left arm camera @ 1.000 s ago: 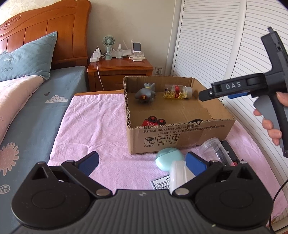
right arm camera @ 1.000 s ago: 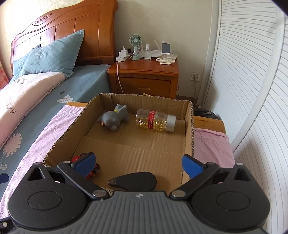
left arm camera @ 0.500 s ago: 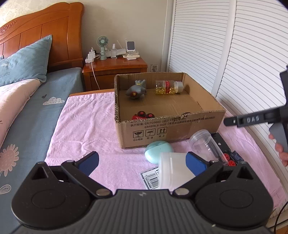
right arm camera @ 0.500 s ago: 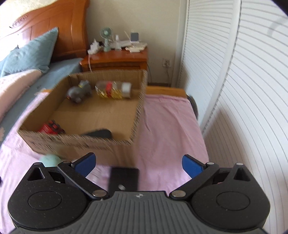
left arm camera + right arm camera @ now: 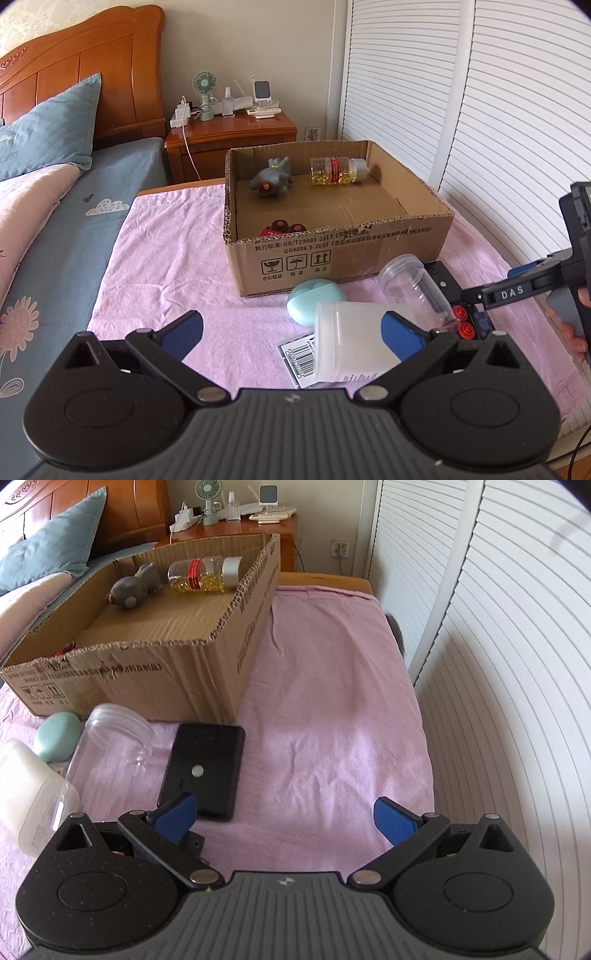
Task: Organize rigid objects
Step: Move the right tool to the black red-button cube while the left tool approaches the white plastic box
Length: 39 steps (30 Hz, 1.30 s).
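Right gripper [image 5: 284,818] withdrew from box [image 5: 207,642]; fingers [image 5: 393,818] spread.

Left gripper [image 5: 291,330]: jaws held wide apart, nothing gripped. Right gripper [image 5: 284,814]: same, held low by hand [image 5: 576,328].

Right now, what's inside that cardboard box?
The cardboard box holds a grey toy animal, a capsule bottle and a red toy, half hidden by its front wall.

Cardboard box [image 5: 332,254] reads "GB/T29601 2013", "GB4806.9 2023"; right gripper [image 5: 511,291] reads "DAS".
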Motion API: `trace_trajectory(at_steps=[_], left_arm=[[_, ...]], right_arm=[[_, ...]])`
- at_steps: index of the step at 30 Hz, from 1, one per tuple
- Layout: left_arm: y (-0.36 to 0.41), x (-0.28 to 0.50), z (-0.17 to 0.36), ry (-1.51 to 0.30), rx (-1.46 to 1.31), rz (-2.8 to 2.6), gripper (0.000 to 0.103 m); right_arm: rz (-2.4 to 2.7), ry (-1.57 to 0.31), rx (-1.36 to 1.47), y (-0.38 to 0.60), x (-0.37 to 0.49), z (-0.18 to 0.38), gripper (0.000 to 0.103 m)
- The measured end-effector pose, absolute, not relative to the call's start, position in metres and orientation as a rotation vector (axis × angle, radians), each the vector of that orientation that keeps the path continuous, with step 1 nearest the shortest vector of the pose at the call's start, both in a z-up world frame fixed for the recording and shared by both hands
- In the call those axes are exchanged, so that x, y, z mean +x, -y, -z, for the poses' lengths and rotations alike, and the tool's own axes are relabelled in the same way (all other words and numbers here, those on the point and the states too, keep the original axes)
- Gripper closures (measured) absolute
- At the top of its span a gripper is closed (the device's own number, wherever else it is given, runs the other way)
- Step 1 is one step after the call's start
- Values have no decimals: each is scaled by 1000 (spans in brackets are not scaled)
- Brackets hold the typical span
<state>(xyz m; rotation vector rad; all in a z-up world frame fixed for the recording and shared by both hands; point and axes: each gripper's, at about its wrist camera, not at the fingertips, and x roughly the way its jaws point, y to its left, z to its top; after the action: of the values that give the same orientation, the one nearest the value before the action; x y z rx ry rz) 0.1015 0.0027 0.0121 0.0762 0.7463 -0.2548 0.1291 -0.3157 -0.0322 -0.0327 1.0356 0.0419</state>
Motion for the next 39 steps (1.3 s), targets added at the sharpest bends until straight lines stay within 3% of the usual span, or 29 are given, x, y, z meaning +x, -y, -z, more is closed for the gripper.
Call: trace_trajectory(at_steps=[20, 26, 39], left_arm=[[10, 94, -2, -764, 102, 320, 1], [22, 95, 4, -788, 112, 351, 1], [52, 109, 23, -833, 166, 389, 1]], right_arm=[[-280, -1002, -46, 272, 34, 15, 0], [-298, -985, -174, 239, 34, 37, 0], [-315, -895, -181, 246, 33, 45, 0]])
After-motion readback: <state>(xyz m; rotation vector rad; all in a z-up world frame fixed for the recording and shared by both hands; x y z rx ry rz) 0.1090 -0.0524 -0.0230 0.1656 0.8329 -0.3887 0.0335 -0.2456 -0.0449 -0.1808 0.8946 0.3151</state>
